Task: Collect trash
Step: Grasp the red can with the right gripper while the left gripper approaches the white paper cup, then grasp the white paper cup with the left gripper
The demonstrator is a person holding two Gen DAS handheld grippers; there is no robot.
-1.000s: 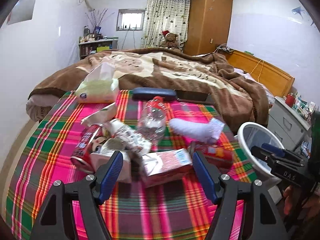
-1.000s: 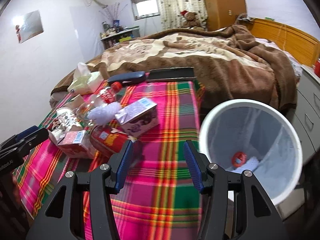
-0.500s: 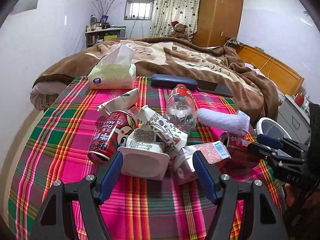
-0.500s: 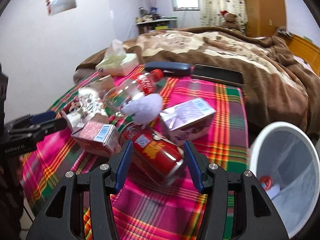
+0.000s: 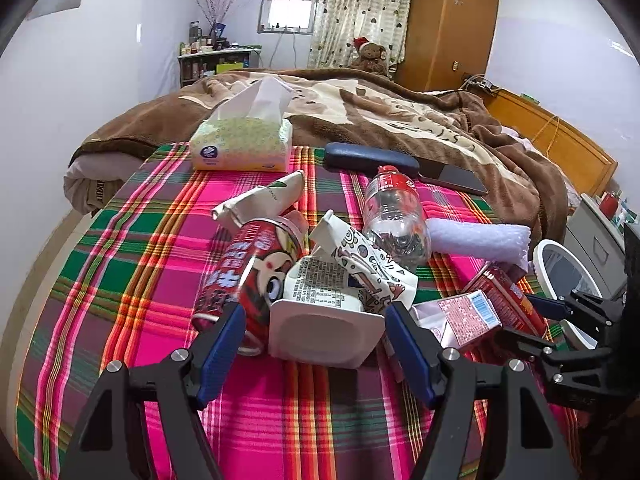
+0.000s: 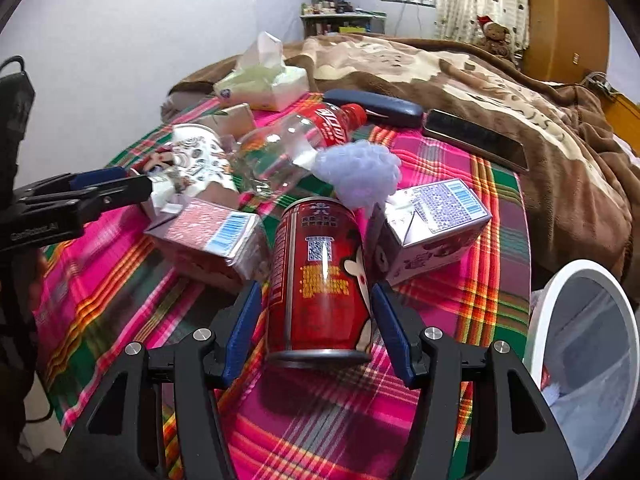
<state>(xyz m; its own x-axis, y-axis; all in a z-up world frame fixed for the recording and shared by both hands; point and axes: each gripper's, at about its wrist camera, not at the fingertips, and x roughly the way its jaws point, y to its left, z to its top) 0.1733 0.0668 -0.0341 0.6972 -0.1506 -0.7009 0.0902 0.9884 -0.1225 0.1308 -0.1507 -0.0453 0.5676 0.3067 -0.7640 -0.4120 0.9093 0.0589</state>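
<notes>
In the right wrist view, the right gripper (image 6: pixel 316 330) is seen at the bottom centre of the frame with a red can (image 6: pixel 320 280) lying on its side between its jaws. The jaws have just been opening, and a narrow gap shows on each side of the can, so the gripper is released, not clamped. A pink carton (image 6: pixel 208 236) lies just left of the can, and a purple carton (image 6: pixel 432 224) just right of it. A clear bottle (image 6: pixel 288 148) and a white foam roll (image 6: pixel 360 172) are found above, in the middle of the frame. A white bin (image 6: pixel 576 360) stands at the lower right, beside the bench (image 6: pixel 496 308) with its plaid cloth.

In the left wrist view, the left gripper (image 5: pixel 316 340) is shown at the bottom centre, released, its jaws set either side of a white tub (image 5: pixel 324 320) without pressing on it. A second red can (image 5: pixel 248 276) lies left of the tub, just behind the left finger. A patterned paper cup (image 5: pixel 368 264) leans behind the tub. A tissue box (image 5: pixel 244 140) sits at the upper left of the cloth.
</notes>
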